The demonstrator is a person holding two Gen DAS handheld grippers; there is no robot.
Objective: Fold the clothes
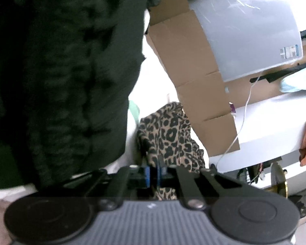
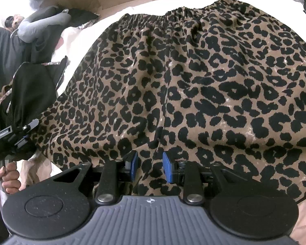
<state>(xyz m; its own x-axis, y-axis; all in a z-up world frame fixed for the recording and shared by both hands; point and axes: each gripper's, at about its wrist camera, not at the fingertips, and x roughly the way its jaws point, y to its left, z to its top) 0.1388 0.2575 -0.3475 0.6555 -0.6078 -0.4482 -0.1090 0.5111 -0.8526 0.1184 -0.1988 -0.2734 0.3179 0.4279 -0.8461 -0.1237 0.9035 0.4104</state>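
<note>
Leopard garment (image 2: 193,85) spread across white surface (image 2: 144,4), waistband at frame top, mid-fold. Left gripper (image 1: 155,173) fingers clenched on leopard cloth, corner raised at left edge. Right gripper (image 2: 150,166) fingers apart, hovering lower center. Rest of folding left.

**Left clamped, right parted**

My left black two-finger gripper with blue pads (image 1: 154,173) has its pads pressed nearly together, pinching a fold of cloth. My right black two-finger gripper with blue pads (image 2: 150,166) holds its pads apart, low over the fabric. My bare left hand (image 2: 7,178) wraps its handle at the right view's edge.
</note>
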